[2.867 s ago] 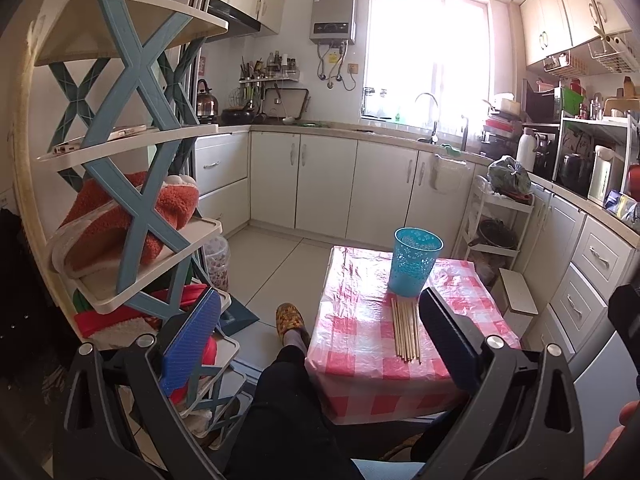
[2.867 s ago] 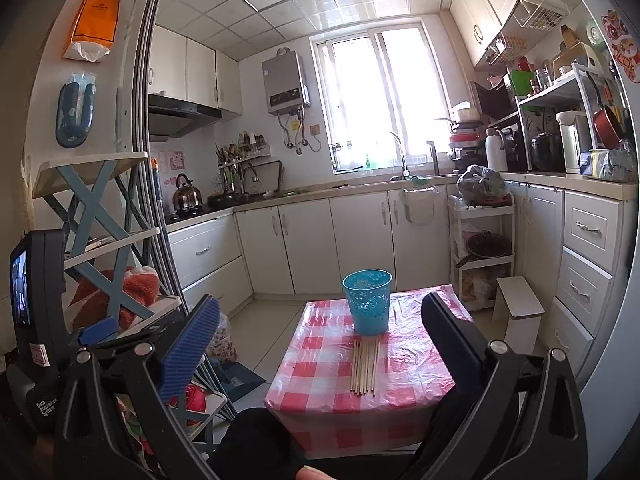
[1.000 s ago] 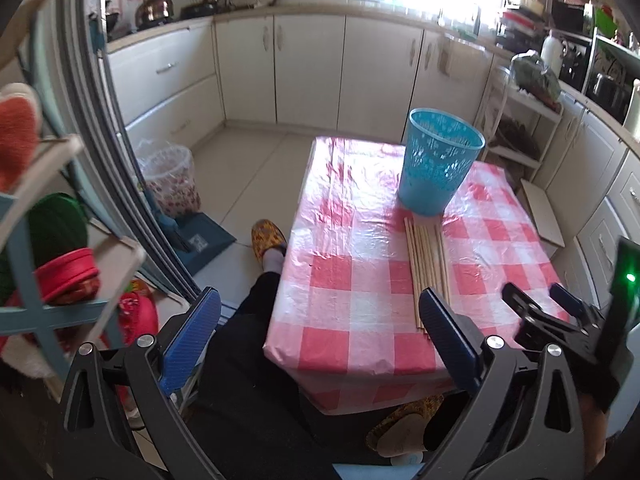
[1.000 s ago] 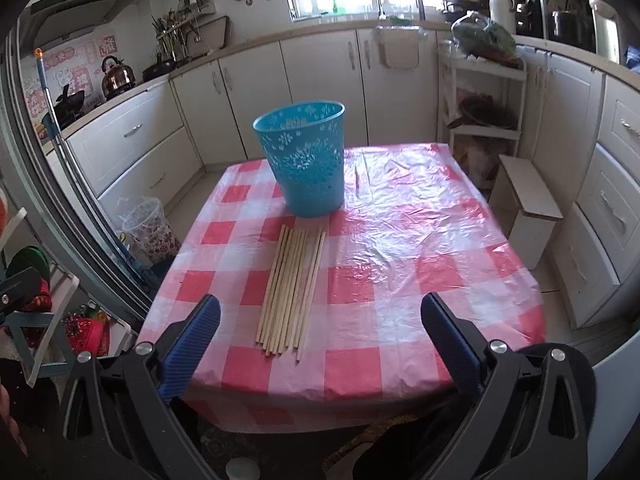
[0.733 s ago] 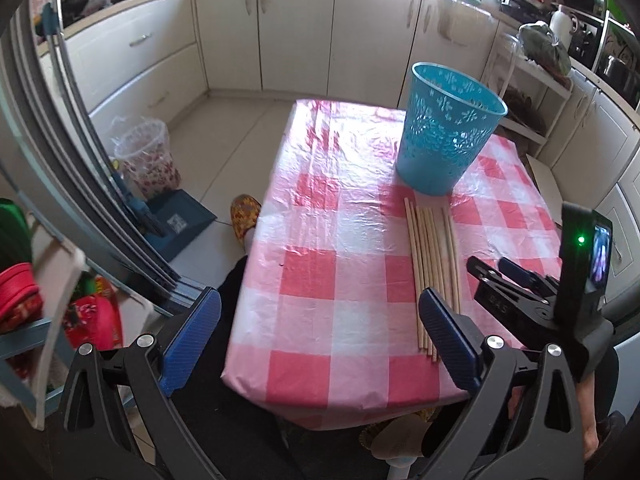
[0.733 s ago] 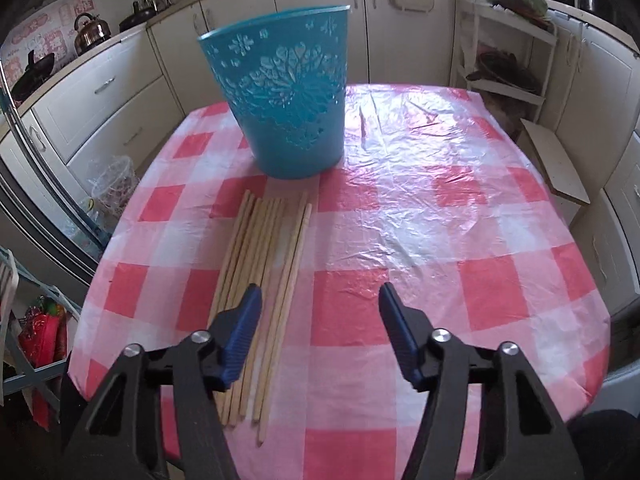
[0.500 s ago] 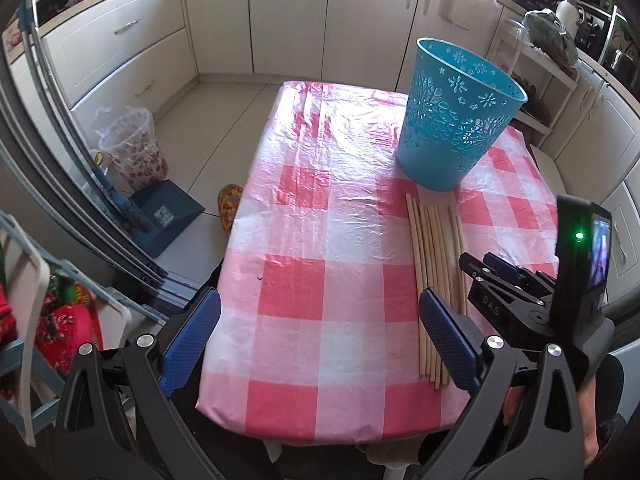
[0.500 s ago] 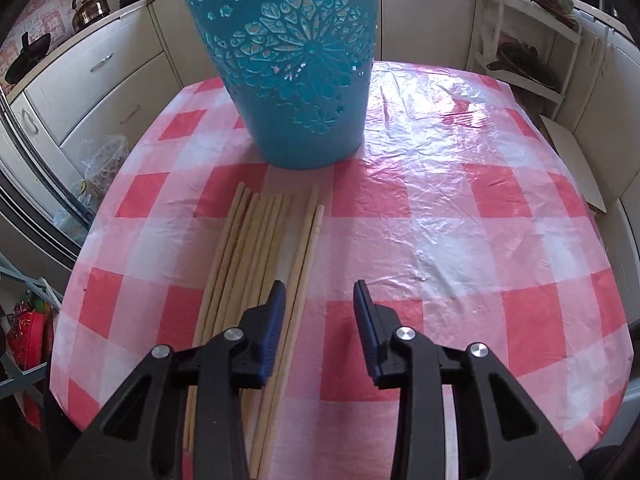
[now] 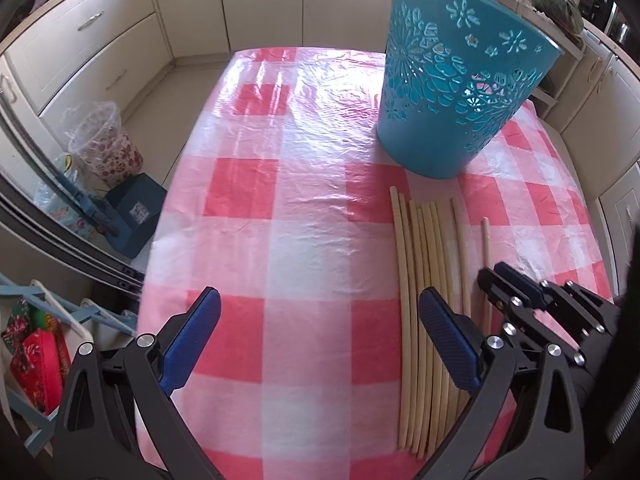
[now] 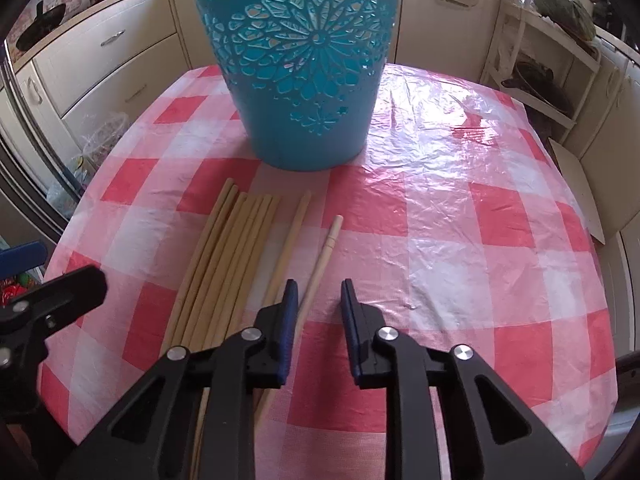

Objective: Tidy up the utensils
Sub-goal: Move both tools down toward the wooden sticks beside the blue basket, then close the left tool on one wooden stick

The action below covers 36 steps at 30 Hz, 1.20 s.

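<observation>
Nothing binned yet: all chopsticks (image 10: 224, 264) lie lower-centre on the tablecloth (image 10: 460, 240) below the blue basket (image 10: 304, 64), right gripper (image 10: 318, 300) narrowed but empty around the stray rightmost stick, left gripper (image 9: 320, 320) wide open, idle.

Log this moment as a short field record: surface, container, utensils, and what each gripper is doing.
surface: table with a red-and-white checked cloth
container: blue cut-out basket, upright at the far side of the table
utensils: wooden chopsticks lying side by side in front of the basket
stray piece: rightmost chopstick lies apart from the bundle
right gripper: jaws narrowed but not shut, low over the near part of the rightmost chopstick, nothing clamped
left gripper: wide open, empty, left of the chopsticks
</observation>
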Each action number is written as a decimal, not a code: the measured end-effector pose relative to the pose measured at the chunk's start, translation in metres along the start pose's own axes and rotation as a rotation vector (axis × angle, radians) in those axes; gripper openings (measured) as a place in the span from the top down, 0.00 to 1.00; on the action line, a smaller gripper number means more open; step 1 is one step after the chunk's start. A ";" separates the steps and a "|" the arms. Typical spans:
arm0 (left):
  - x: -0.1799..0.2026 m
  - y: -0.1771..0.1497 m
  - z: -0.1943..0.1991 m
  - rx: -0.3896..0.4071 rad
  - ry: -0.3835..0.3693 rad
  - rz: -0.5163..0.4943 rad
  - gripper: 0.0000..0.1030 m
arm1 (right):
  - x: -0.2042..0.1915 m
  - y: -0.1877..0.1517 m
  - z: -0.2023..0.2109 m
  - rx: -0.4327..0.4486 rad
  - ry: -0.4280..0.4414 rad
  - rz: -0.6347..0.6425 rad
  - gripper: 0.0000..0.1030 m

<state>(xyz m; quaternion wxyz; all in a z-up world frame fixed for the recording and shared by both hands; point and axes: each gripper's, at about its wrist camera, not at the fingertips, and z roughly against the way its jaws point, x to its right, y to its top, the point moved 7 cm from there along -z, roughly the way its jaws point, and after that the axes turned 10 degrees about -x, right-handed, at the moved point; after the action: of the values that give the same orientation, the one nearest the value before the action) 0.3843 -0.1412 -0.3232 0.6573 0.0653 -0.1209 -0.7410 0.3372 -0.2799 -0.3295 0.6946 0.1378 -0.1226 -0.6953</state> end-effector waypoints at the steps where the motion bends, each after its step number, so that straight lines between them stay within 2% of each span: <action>1: 0.003 0.004 -0.005 -0.005 -0.001 -0.003 0.08 | -0.001 0.002 -0.001 -0.010 0.003 0.020 0.86; 2: 0.005 0.007 -0.009 -0.009 0.000 -0.005 0.08 | 0.000 0.003 -0.002 -0.019 0.004 0.039 0.89; 7: 0.015 0.017 -0.026 -0.021 0.015 -0.021 0.12 | 0.011 0.001 -0.003 -0.051 0.054 0.055 0.89; 19: 0.012 0.022 -0.043 -0.049 0.063 -0.020 0.16 | 0.016 0.000 -0.004 -0.024 0.112 0.006 0.89; 24: 0.015 0.026 -0.043 -0.034 0.070 -0.035 0.19 | 0.016 0.000 -0.003 -0.025 0.122 0.003 0.88; 36: 0.041 0.026 -0.035 -0.032 0.026 -0.123 0.80 | 0.016 0.000 -0.003 -0.019 0.129 0.004 0.88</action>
<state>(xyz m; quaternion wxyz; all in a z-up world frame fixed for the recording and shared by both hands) 0.4133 -0.1883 -0.3477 0.6132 0.0718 -0.0964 -0.7808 0.3387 -0.2959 -0.3326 0.7038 0.1755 -0.0714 -0.6846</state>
